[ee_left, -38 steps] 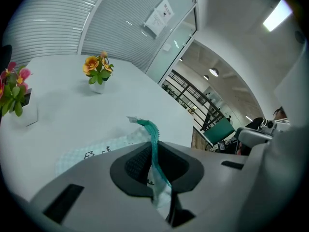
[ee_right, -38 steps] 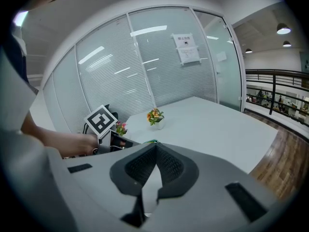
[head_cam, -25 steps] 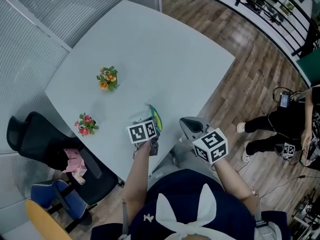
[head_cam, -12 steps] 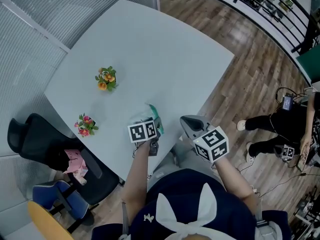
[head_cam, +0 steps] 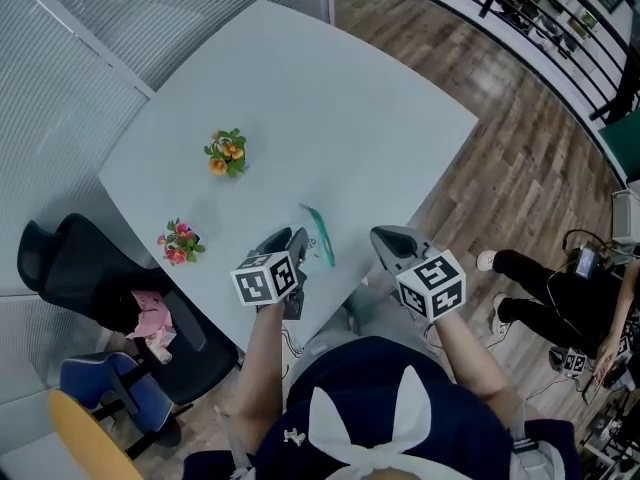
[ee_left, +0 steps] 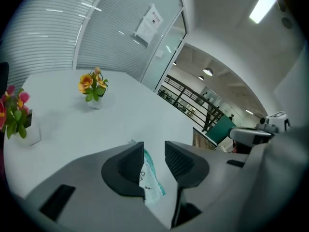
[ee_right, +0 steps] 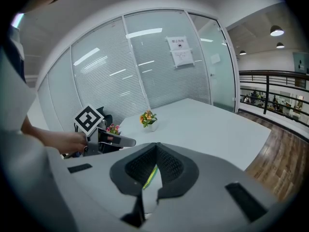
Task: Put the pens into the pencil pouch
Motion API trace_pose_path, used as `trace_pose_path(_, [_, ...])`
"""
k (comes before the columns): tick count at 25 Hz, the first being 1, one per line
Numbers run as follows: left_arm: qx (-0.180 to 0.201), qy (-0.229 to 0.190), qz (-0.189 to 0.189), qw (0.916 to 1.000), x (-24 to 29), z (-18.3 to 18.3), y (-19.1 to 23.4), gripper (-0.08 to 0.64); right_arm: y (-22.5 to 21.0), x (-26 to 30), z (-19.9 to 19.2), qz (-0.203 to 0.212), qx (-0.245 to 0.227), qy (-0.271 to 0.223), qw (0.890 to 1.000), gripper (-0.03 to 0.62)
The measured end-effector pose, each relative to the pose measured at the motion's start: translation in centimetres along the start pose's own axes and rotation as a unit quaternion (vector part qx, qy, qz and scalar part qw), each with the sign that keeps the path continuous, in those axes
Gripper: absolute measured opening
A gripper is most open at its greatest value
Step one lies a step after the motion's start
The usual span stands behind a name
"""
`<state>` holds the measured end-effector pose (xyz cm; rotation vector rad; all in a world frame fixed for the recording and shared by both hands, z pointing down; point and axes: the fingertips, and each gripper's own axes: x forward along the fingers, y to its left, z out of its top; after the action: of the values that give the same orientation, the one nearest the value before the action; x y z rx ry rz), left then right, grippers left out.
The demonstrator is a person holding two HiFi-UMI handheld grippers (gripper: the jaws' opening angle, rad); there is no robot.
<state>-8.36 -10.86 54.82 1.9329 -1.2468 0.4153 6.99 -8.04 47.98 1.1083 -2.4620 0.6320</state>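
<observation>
One pencil pouch (head_cam: 320,235), two flower pots (head_cam: 226,154) (head_cam: 180,243), two hand-held grippers (head_cam: 291,244) (head_cam: 386,239)

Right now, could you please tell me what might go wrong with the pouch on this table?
1. The pouch lies close to the table's edge nearest the person, so a nudge could push it off.
2. The left claw has just been opening. The pouch shows below it, ungripped, so it may slide when touched.

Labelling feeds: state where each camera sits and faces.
Head view: person's head, steeply down on pale grey table; left gripper, right gripper, forearms show.
Left gripper view: on left gripper, faces flat teal fabric pouch beyond its empty jaws, just opening.
Right gripper view: on right gripper, over shut jaws toward left gripper.
Shared: potted orange flowers.
</observation>
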Motion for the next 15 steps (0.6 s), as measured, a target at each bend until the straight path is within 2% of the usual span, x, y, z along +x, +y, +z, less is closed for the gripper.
trace_pose_path(7, [0.050,-0.059,-0.001,0.9970,-3.4,2.8,-1.9,0.065,0.9,0.2,1.1,0.007,-0.016,-0.012,1.000,0.005])
trace_pose_path(15, [0.117,-0.077,-0.022,0.9899,-5.2,4.1,-4.4,0.023,2.7,0.7,2.6,0.021,-0.031,-0.027,0.999,0.003])
